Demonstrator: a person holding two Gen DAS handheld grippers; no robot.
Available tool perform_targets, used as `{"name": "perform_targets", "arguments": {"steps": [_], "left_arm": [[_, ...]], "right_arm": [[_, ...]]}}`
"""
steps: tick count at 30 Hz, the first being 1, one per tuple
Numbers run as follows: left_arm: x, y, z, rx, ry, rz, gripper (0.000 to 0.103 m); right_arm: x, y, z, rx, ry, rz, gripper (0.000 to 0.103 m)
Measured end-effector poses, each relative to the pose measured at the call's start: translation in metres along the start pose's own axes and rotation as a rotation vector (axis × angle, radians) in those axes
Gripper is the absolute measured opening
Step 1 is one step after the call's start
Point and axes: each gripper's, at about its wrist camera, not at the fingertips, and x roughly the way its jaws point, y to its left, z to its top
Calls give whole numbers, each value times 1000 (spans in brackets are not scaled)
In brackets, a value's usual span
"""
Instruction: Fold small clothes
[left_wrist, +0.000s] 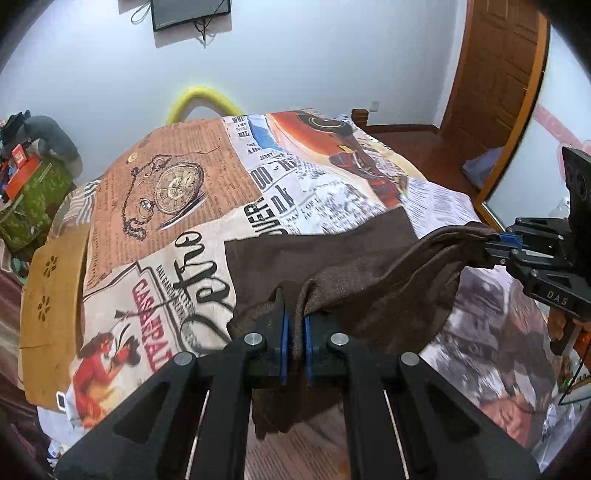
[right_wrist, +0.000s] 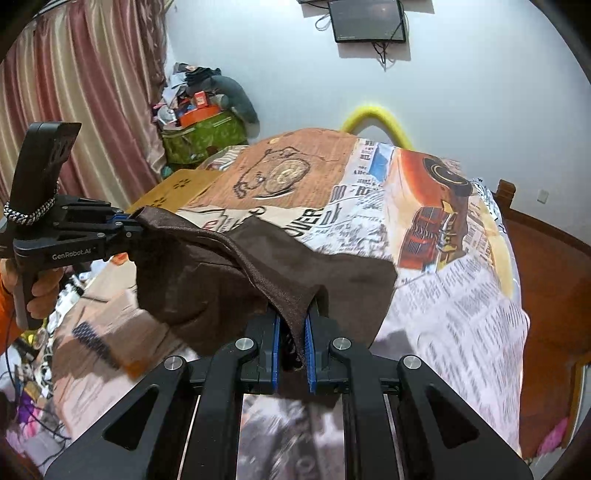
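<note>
Bed (left_wrist: 155, 206), printed cover: my left gripper (left_wrist: 294, 332) and right gripper (right_wrist: 291, 332) each pinch one brown cloth (left_wrist: 332, 258), lifted between them.

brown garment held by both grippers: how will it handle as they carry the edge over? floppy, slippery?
Likely very floppy: the brown garment sags between the left gripper and the right gripper, with its far part lying on the printed bedspread. Probably light, since thin pinches lift it. The knit looks textured, so it probably won't slip from the pads, but it may drag on the bedspread.
</note>
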Motion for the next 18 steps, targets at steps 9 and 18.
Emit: {"name": "perform_targets", "arguments": {"steps": [9, 18], "left_arm": [[76, 25, 26, -33, 78, -28, 7], [102, 40, 35, -56, 83, 57, 45]], "right_arm": [[53, -31, 13, 34, 63, -25, 10], [76, -52, 18, 79, 84, -58, 24]]}}
